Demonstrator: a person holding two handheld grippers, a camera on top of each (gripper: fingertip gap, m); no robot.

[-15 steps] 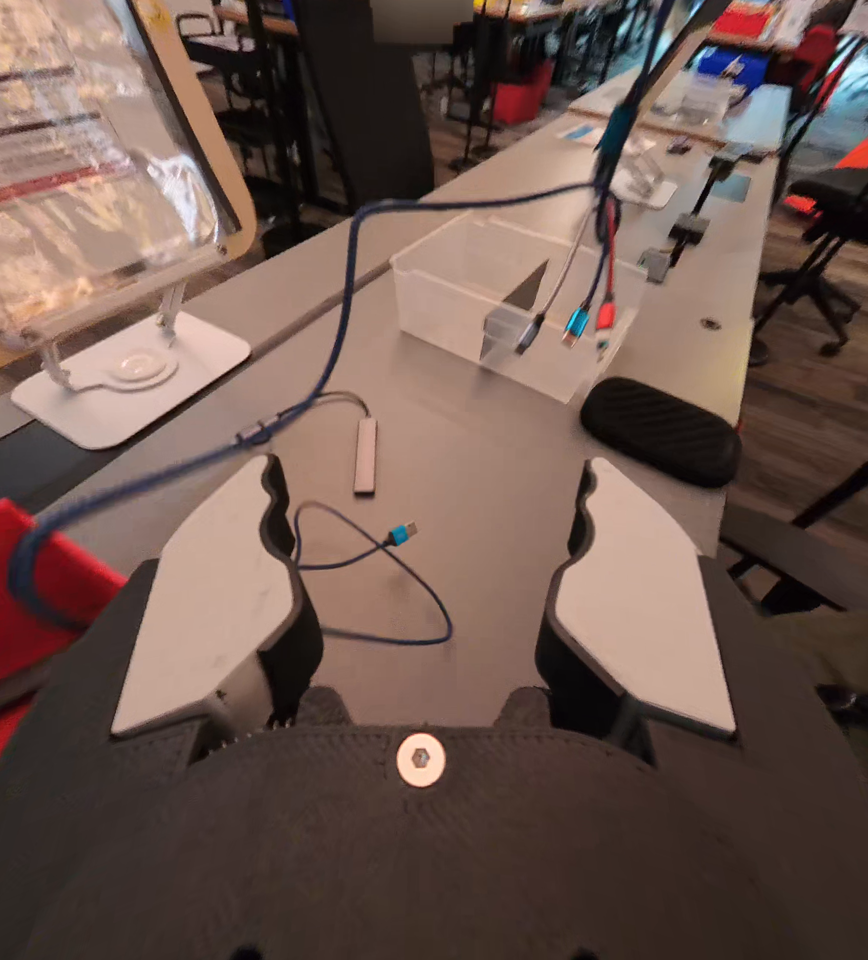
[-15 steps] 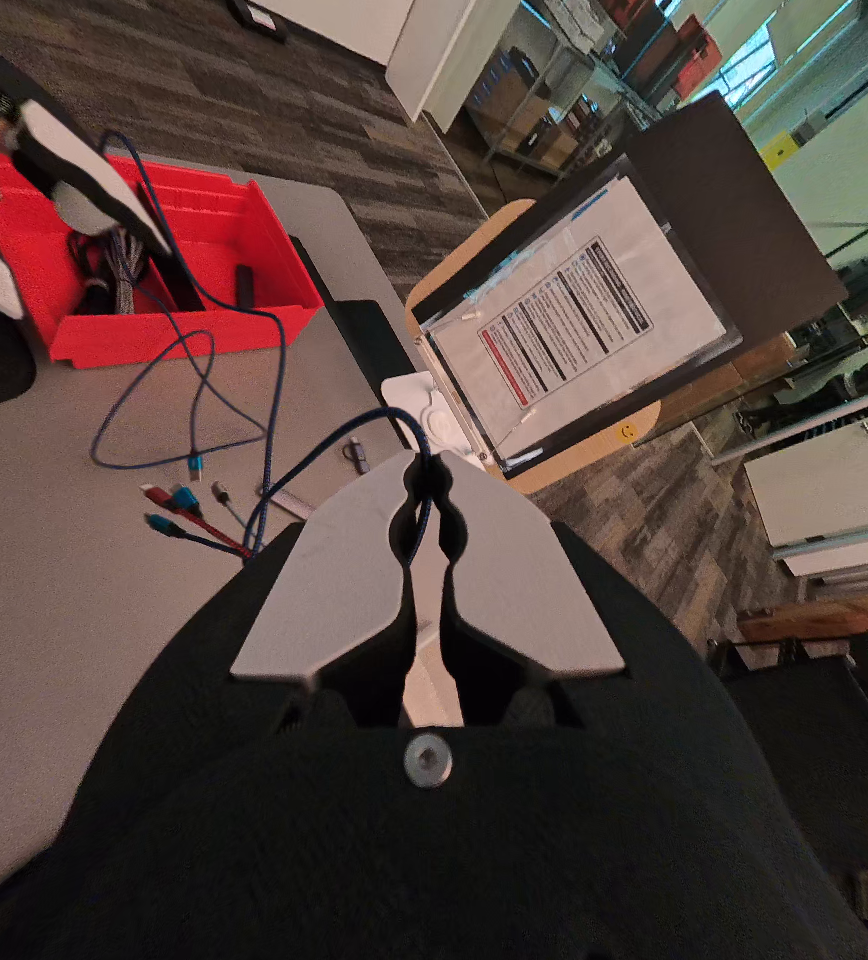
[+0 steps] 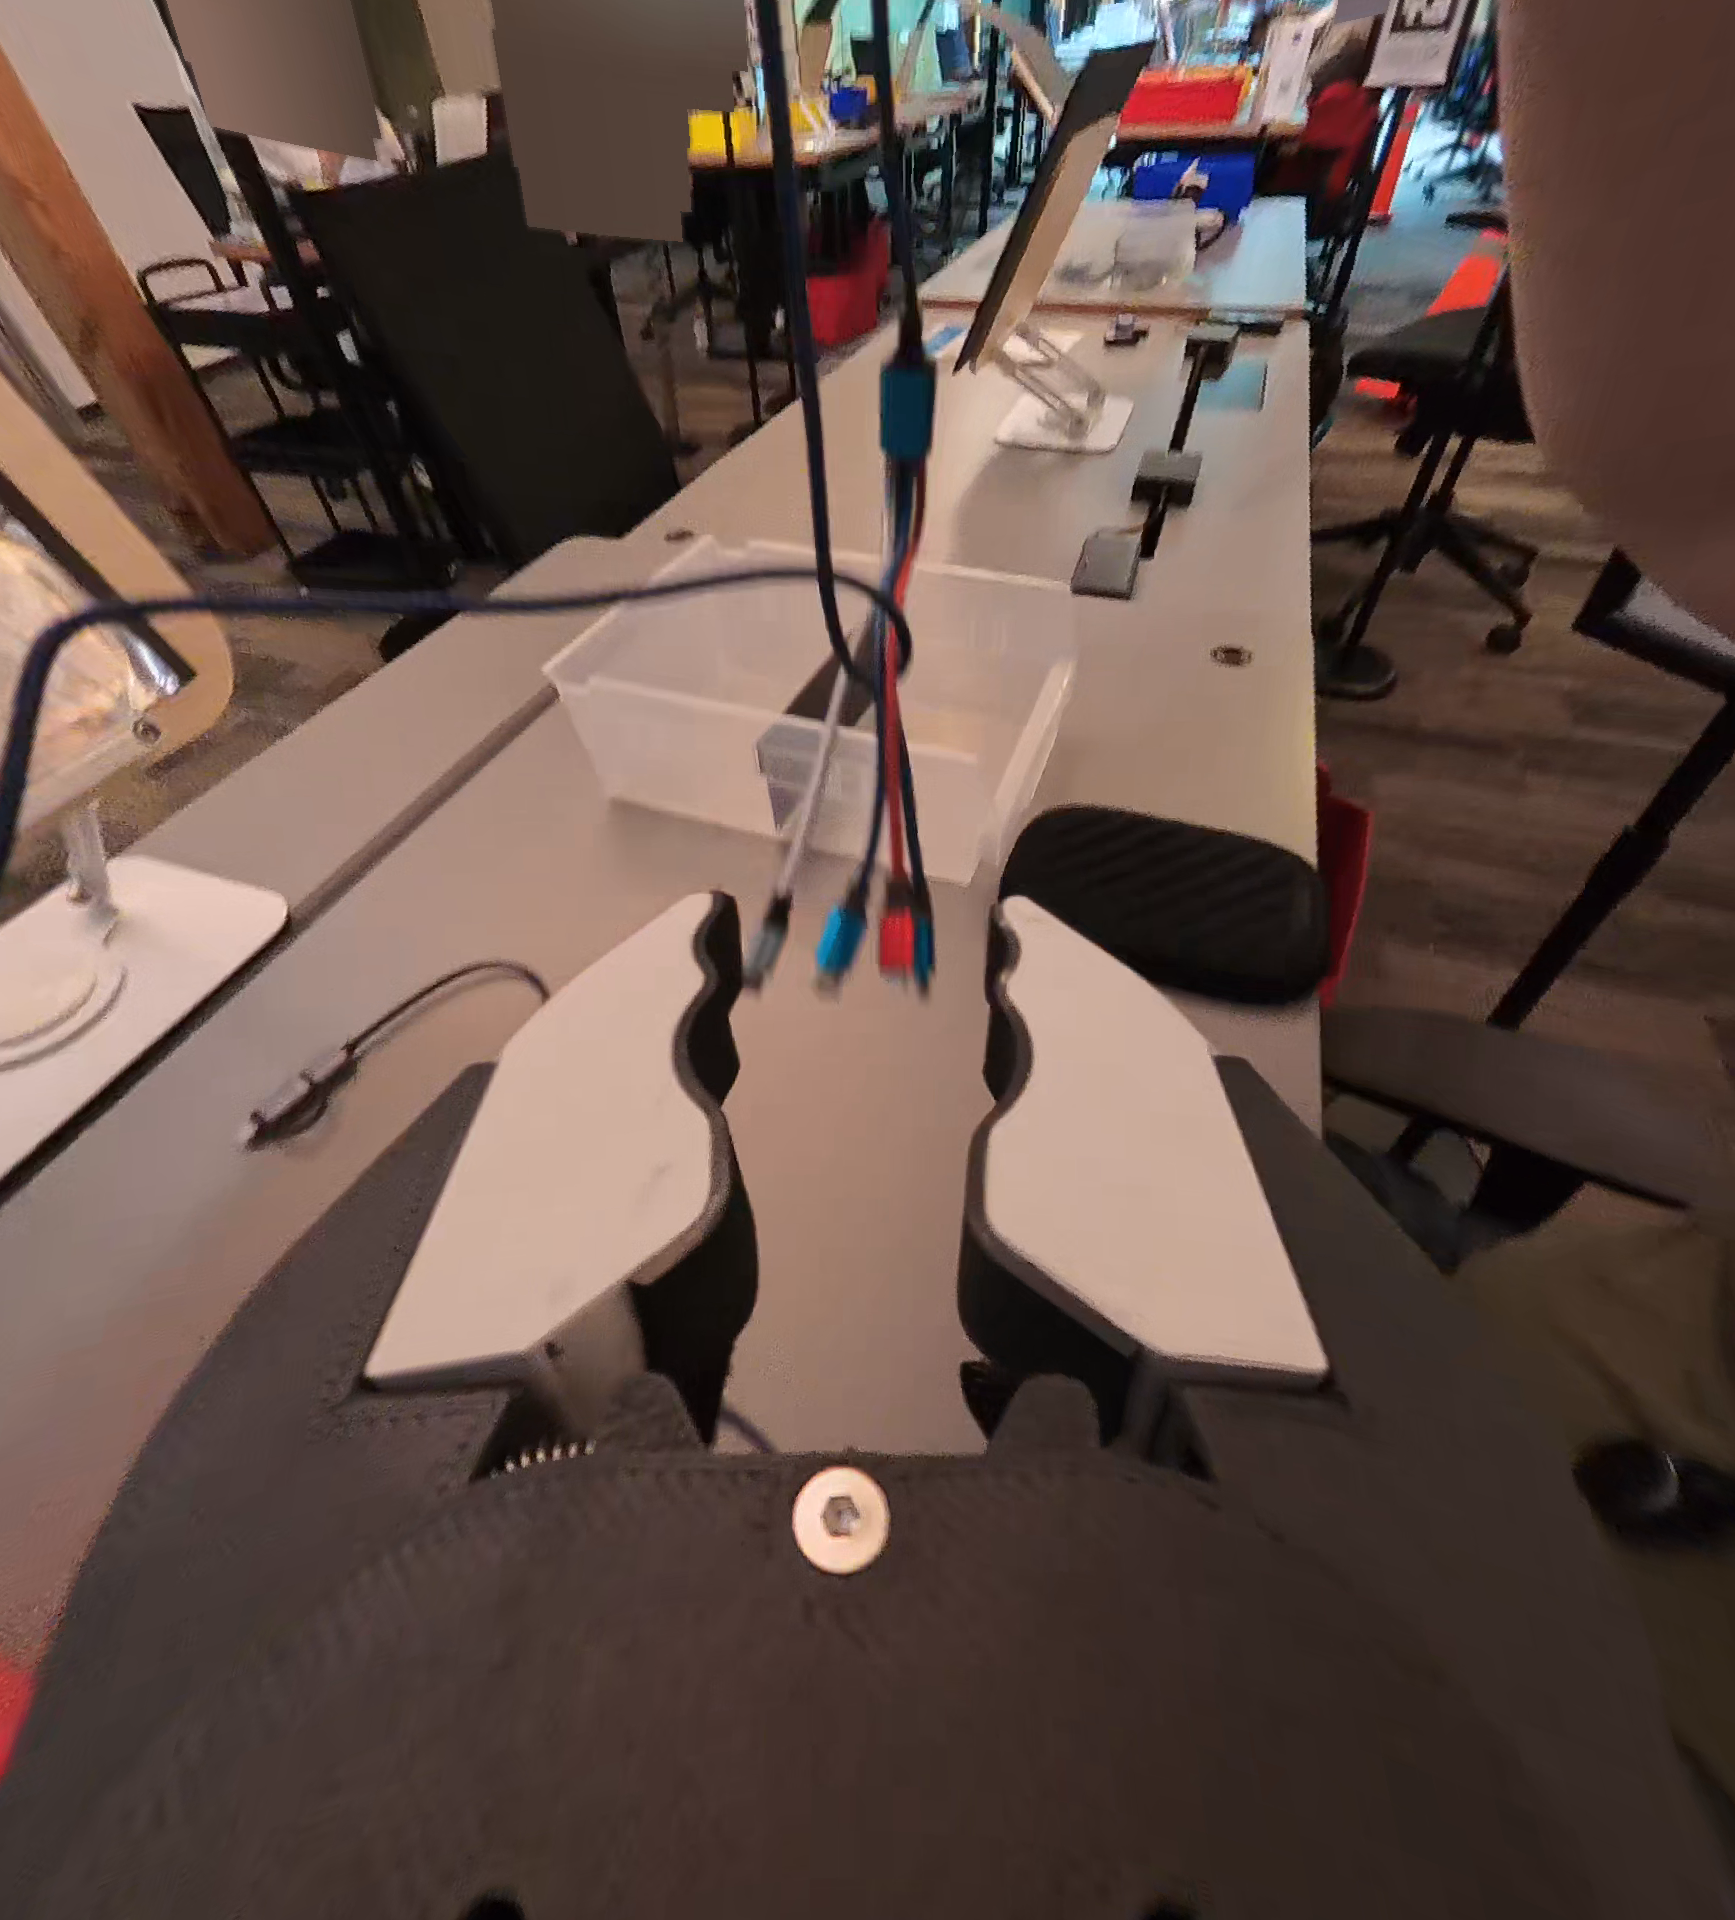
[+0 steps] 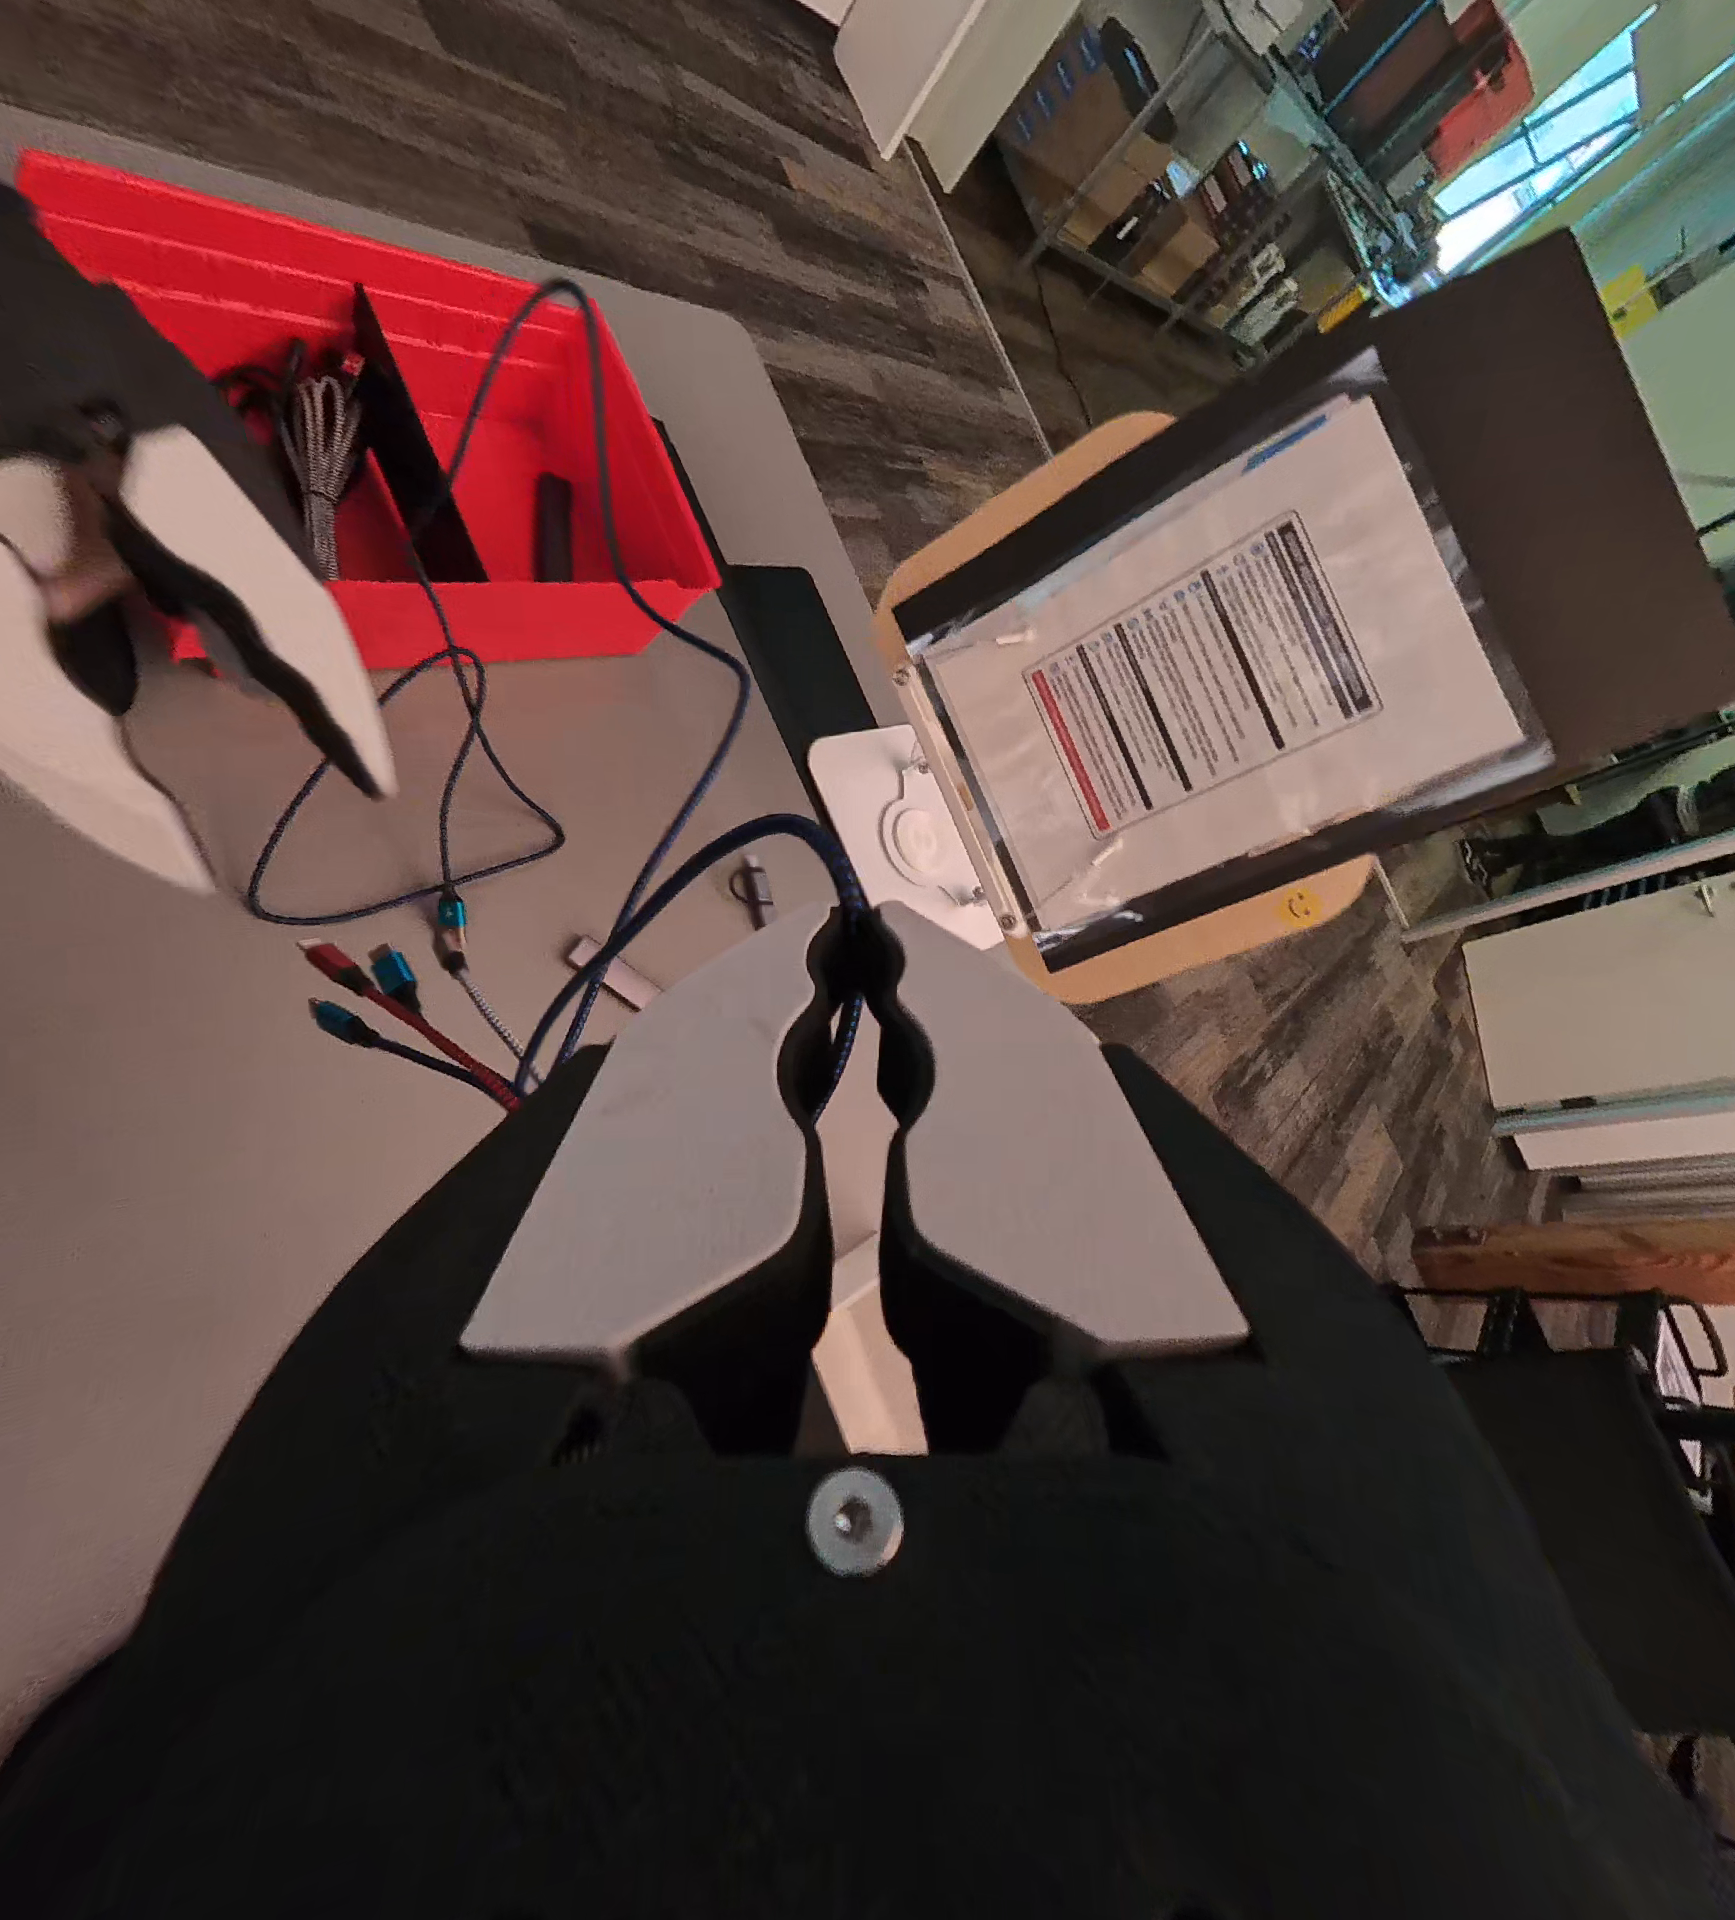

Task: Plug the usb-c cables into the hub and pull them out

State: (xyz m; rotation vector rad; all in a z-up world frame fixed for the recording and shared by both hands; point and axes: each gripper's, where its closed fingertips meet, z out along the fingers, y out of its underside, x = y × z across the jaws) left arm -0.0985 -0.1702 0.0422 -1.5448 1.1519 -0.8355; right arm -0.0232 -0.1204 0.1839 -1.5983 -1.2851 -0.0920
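Right gripper is clamped tight on the blue braided cable and holds it up over the desk, so the four-plug fan hangs straight down, plugs toward the desktop, right ahead of the left gripper, whose fingers stand wide apart and empty. I'd pinch one plug by its shell. The hub lies flat near the desk's stand-side edge; it's too small to tell where its ports face.

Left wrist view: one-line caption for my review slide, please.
Open left gripper approaches the plugs of a multi-head cable dangling over the grey desk, clear bin behind.
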